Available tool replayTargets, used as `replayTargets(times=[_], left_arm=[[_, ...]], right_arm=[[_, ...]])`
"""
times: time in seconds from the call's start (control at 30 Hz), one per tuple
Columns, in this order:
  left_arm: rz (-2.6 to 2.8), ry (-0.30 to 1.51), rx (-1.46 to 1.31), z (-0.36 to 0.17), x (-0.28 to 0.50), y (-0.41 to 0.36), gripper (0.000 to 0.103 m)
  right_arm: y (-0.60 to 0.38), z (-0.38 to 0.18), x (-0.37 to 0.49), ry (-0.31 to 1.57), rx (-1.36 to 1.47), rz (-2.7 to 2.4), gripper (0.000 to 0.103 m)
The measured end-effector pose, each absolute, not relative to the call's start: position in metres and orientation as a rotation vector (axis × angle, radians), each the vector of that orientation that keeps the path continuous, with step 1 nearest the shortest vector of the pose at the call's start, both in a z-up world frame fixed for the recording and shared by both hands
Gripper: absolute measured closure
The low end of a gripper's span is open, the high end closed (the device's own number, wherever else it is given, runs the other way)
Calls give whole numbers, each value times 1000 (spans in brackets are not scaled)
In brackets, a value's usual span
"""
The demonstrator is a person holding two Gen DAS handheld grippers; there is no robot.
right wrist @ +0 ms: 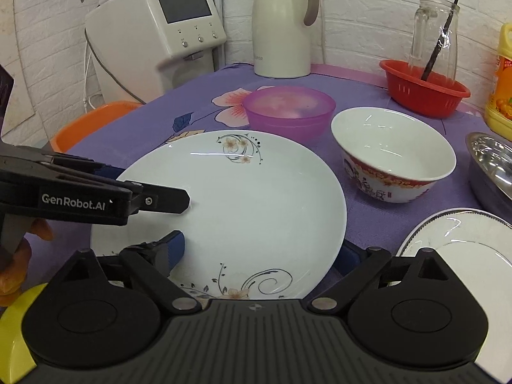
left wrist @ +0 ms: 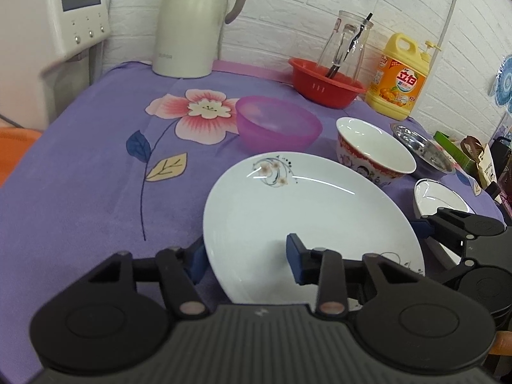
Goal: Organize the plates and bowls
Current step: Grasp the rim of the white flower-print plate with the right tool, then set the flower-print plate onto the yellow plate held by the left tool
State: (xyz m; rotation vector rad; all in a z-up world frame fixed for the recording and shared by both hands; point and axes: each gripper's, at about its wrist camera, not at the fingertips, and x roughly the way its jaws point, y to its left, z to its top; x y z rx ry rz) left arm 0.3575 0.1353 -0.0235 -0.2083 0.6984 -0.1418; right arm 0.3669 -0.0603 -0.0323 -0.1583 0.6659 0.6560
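Now both the left gripper (left wrist: pixel 246 257) and right gripper (right wrist: pixel 262 256) straddle the white plate's (left wrist: pixel 307 211) rim, spread wide.

A glossy white ceramic plate (right wrist: pixel 256 204) with a floral print lies on a soft, matt purple cloth (left wrist: pixel 80 192). Beside it are a translucent pink plastic bowl (right wrist: pixel 289 108), a glazed porcelain bowl (right wrist: pixel 392 153), a shiny steel bowl (right wrist: pixel 489 166) and a clear glass jar (right wrist: pixel 433 35).
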Motion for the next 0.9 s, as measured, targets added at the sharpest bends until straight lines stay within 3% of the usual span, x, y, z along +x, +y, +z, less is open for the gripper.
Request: replayTargets(times=[0.9], left_arm=[[-88, 626, -181, 21, 303, 114, 69]], right_arm=[[-81, 1, 314, 622, -36, 602, 0]])
